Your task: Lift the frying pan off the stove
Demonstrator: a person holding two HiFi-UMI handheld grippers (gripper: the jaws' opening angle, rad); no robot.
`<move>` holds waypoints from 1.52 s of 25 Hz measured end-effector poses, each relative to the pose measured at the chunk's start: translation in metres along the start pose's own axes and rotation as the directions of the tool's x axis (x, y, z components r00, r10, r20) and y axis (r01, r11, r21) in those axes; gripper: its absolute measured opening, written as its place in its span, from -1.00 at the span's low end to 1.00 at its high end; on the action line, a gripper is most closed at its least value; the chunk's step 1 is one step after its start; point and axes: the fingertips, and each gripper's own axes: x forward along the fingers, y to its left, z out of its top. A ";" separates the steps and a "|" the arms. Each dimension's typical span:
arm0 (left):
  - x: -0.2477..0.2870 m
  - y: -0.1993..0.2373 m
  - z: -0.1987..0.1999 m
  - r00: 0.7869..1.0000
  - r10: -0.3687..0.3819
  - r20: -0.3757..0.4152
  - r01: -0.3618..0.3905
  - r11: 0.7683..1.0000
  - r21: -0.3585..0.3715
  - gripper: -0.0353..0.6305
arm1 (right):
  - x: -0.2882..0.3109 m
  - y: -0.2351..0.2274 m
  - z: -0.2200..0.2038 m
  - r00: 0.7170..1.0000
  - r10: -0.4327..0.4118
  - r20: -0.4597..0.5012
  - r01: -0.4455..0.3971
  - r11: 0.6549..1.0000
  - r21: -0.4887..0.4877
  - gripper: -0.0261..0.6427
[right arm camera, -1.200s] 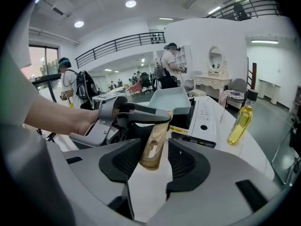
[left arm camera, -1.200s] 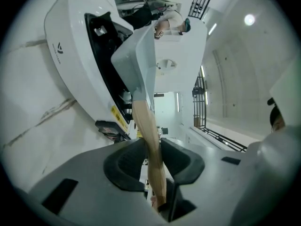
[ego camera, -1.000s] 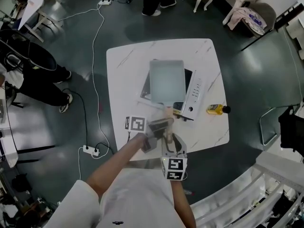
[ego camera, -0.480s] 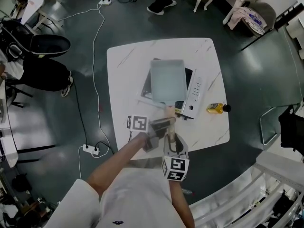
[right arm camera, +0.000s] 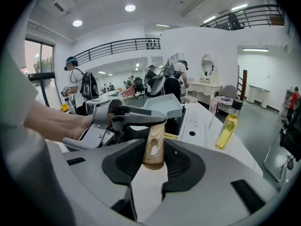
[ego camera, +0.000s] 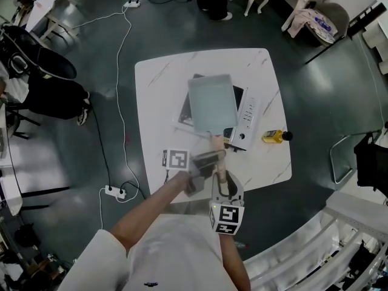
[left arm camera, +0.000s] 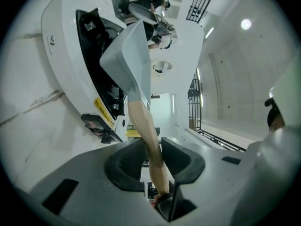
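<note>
A square grey frying pan (ego camera: 211,103) with a wooden handle (ego camera: 216,144) is over the black top of a white stove (ego camera: 245,117) on the white table (ego camera: 157,77). My left gripper (ego camera: 206,159) is shut on the handle from the left side. In the left gripper view the handle (left arm camera: 143,126) runs between the pads up to the pan (left arm camera: 127,55), which seems to stand a little off the stove (left arm camera: 66,51). My right gripper (right arm camera: 153,157) is shut on the handle's end (right arm camera: 154,145), just behind the left gripper (right arm camera: 127,117).
A yellow bottle (ego camera: 274,137) with a dark cap lies on the table right of the stove, upright in the right gripper view (right arm camera: 225,128). A cable and a power strip (ego camera: 115,192) lie on the floor to the left. People stand beyond the table's far edge.
My right gripper's jaws have closed in on the handle's end. The pan has shifted slightly to the left over the stove. A person at the far side has walked on.
</note>
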 end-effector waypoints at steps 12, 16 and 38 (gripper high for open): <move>-0.012 -0.056 -0.009 1.000 0.000 -0.001 0.000 0.993 0.116 -0.57 | -0.039 0.013 0.034 0.997 0.039 0.068 -0.038 0.999 -0.012 -0.58; -0.018 -0.079 -0.010 1.000 -0.017 0.013 0.015 0.990 0.144 -0.57 | -0.053 0.020 0.049 0.993 0.045 0.107 -0.042 0.999 -0.031 -0.58; -0.083 -0.172 -0.011 0.970 0.031 0.243 -0.097 0.960 0.264 -0.54 | -0.112 0.071 0.109 0.901 0.363 0.237 -0.317 0.925 -0.210 -0.58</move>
